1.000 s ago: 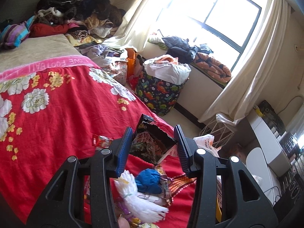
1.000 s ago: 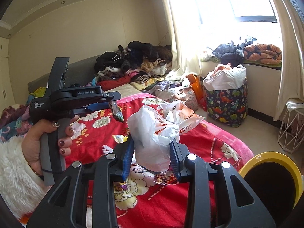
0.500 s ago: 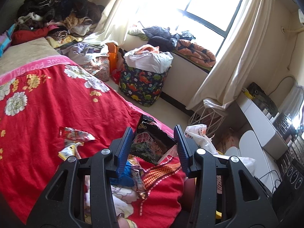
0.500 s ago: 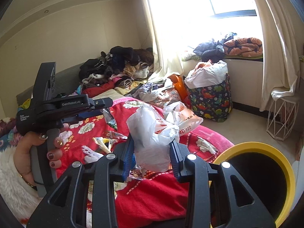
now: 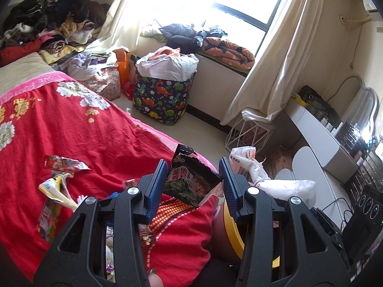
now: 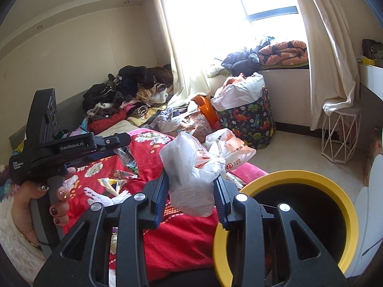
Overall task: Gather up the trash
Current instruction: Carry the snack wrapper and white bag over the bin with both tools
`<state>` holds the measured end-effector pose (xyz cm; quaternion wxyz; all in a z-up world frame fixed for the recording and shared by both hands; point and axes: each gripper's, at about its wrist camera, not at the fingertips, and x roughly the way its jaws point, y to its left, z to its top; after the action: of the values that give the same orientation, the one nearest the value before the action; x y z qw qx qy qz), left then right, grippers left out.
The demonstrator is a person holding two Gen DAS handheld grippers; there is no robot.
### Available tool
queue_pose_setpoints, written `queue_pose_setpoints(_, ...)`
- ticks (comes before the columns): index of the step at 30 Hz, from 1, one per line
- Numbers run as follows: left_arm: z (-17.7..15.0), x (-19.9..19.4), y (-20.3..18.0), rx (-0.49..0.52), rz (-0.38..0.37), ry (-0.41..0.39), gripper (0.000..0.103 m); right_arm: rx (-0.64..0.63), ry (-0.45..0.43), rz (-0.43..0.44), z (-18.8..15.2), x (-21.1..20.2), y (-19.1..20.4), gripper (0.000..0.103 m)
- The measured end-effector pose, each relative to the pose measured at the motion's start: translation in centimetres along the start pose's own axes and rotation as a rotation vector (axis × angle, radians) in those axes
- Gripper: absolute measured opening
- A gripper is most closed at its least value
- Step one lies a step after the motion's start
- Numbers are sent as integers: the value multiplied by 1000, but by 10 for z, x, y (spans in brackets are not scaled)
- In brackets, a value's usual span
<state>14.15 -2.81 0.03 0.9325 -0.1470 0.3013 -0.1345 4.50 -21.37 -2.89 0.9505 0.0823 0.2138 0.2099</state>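
Where wrappers (image 5: 61,165) litter, bin (image 6: 344,205) beside bed (image 5: 95,131)

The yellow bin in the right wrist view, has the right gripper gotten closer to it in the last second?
Yes. The right gripper, shut on the white plastic bag, has swung toward the yellow bin.

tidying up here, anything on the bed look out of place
Yes: loose snack wrappers and torn packets lie scattered on the red floral bedspread, where litter does not belong. The left gripper holds a black snack bag; the right gripper holds a white plastic bag.
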Motion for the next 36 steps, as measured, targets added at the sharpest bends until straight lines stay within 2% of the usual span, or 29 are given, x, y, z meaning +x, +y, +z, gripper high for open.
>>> queue_pose_setpoints(20, -16, 28, -55, 84, -63, 65, 37, 100, -4, -108, -10, -22, -54, 33)
queue_pose_setpoints(36, -47, 65, -103, 157, -129, 165, 37, 208, 89, -193, -32, -35, -102, 33)
